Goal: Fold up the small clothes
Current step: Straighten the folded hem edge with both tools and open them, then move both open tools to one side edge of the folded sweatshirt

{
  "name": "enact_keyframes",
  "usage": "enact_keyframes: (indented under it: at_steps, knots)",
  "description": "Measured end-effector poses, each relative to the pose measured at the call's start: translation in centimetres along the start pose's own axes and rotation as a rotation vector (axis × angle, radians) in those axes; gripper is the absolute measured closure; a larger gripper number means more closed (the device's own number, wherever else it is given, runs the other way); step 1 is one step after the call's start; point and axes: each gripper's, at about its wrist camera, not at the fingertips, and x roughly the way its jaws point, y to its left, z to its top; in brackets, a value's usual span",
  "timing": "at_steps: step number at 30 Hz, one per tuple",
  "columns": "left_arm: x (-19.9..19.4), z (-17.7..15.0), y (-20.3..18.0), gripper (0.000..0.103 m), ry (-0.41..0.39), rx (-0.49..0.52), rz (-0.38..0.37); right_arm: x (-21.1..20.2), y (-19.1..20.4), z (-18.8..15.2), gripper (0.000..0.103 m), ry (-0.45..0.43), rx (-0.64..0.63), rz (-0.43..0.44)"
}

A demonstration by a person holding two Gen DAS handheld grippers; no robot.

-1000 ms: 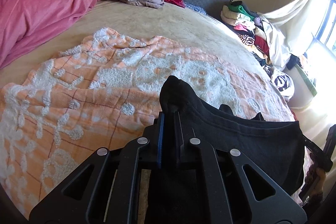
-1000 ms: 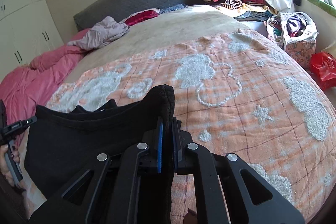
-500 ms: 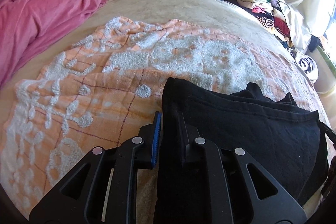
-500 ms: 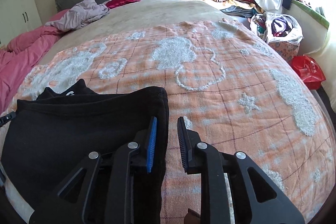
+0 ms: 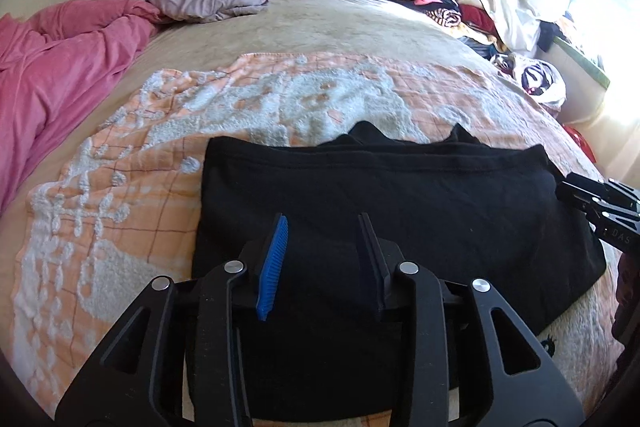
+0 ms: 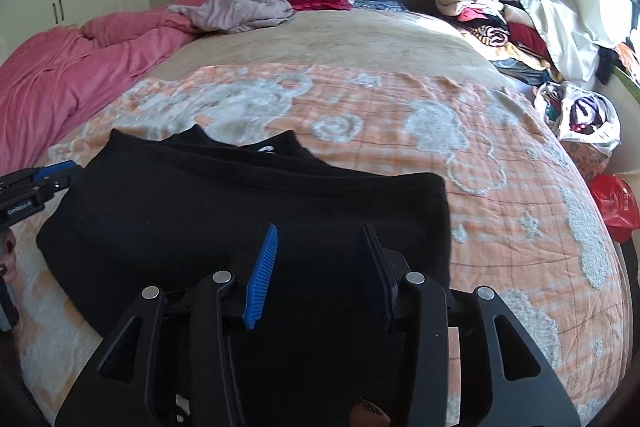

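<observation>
Left wrist view: black garment [image 5: 380,211] lies flat on the orange patterned blanket [image 5: 120,195] spread over the bed, folded over once, with its collar edge poking out at the far side. Left gripper [image 5: 324,243] is above the garment's near left part; its jaws have just been opening and now stand apart, with no cloth between the pads. Right gripper [image 5: 600,203] shows at the garment's right edge.

Right wrist view: same garment [image 6: 240,211], right edge just beside the blanket [image 6: 500,227] pattern. Right gripper [image 6: 320,255] jaws have likewise just been opening, parted, gripping nothing.

Judgement: the first fold is laid and released. The next move probably calls for re-gripping one side edge with both jaws and carrying it across for a second fold, keeping layers aligned.
</observation>
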Motion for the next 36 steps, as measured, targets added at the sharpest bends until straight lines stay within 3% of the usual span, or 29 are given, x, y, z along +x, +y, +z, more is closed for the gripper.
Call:
enact_keyframes:
  at_steps: [4, 7, 10, 30, 36]
  knots:
    - [2.5, -2.2, -0.3, 0.060, 0.118, 0.022, 0.008, 1.0, 1.1, -1.1, 0.055, 0.074, -0.025, -0.005]
    - [2.4, -3.1, 0.3, 0.059, 0.099, 0.015, -0.005, 2.2, 0.7, -2.8, 0.054, 0.173, -0.001, -0.033]
    - [1.8, -3.4, 0.5, 0.059, 0.097, 0.000, -0.020, 2.1, -0.1, -3.9, 0.049, 0.194, 0.058, -0.023]
    - [-0.6, -4.4, 0.5, 0.052, 0.105, -0.017, -0.036, -1.1, 0.4, -7.4, 0.047, 0.171, 0.142, -0.046]
    - [-1.9, -5.0, 0.8, 0.042, 0.106, -0.013, -0.052, -2.2, 1.2, -7.4, 0.036, 0.156, 0.155, -0.014]
